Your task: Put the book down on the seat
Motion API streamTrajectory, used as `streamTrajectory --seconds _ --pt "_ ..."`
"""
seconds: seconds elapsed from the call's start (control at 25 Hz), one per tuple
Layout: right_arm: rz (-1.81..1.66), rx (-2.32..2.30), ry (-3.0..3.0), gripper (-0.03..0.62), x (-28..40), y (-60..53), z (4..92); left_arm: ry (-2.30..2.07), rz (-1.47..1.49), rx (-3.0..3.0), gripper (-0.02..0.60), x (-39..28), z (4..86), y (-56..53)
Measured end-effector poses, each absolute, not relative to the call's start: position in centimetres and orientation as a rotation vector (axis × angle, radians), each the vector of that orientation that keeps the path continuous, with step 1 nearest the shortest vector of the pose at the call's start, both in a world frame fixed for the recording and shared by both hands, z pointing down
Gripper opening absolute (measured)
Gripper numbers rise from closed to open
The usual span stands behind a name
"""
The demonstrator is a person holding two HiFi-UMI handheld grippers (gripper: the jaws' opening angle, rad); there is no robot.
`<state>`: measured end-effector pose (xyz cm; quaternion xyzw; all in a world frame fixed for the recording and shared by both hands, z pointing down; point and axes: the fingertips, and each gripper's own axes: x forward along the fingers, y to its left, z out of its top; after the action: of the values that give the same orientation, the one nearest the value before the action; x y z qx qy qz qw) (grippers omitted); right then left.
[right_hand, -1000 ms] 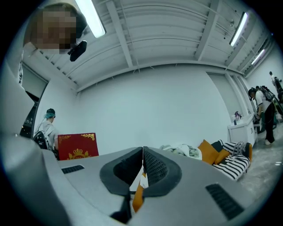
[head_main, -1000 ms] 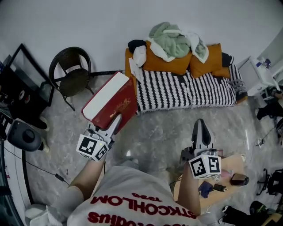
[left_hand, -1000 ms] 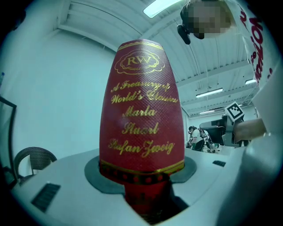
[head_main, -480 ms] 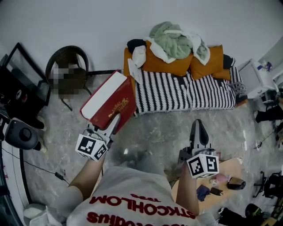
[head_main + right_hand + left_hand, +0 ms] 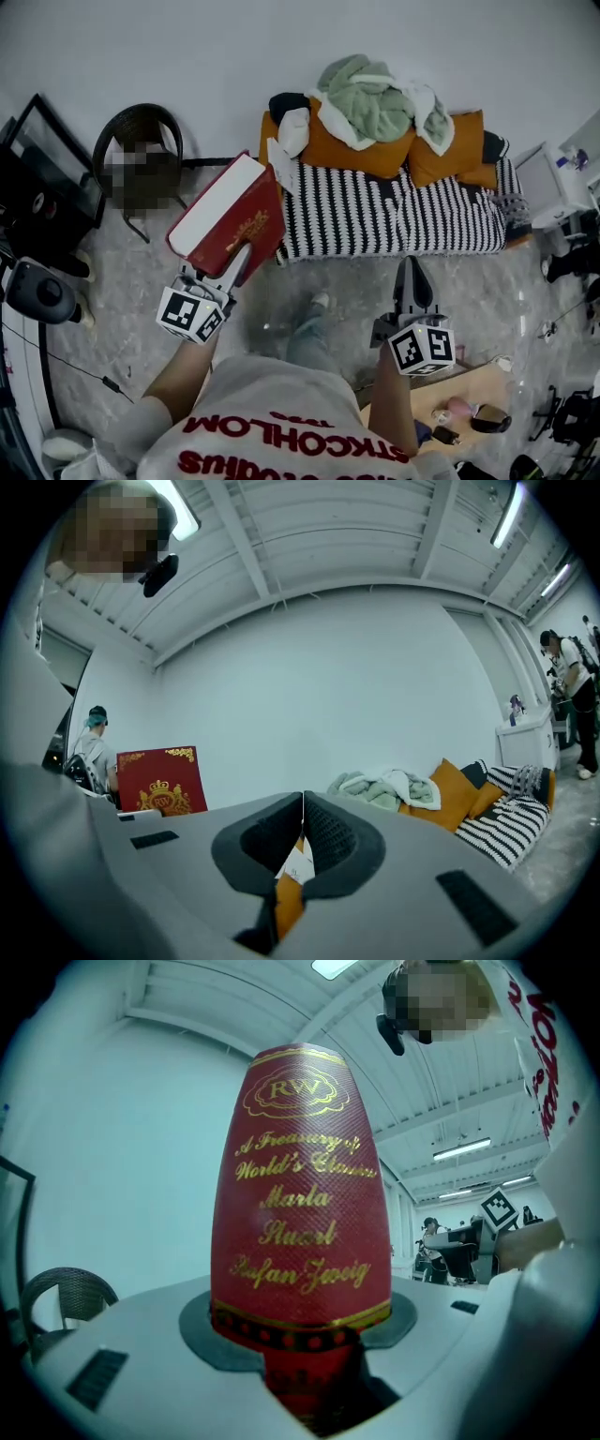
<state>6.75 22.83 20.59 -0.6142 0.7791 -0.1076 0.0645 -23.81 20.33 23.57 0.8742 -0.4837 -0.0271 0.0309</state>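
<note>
Bottom of frame: our white shirt (image 5: 272,441), both arms out ahead. Our left claw (image 5: 238,264) clamped on lower end of red book (image 5: 230,217); gold-lettered spine faces its camera. Book tilted, in air left of centre, above grey floor (image 5: 328,272). Our right claw (image 5: 411,274) right of centre, jaws pressed together, empty. Wooden counter (image 5: 473,386) lower right, small items on it. Farther: striped sofa seat (image 5: 394,211) at centre, orange cushions (image 5: 361,152) and green blanket (image 5: 370,98) heaped at back. Dark wicker chair (image 5: 141,127) upper left, beyond book
</note>
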Motion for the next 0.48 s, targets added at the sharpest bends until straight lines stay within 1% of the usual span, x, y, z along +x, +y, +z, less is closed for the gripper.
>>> streamTrajectory --seconds 0.48 --pt "-0.317 -1.811 2.429 0.028 14.1 6.7 19.3 -1.564 -0.110 2.654 0.244 -17.4 22.0 6.1"
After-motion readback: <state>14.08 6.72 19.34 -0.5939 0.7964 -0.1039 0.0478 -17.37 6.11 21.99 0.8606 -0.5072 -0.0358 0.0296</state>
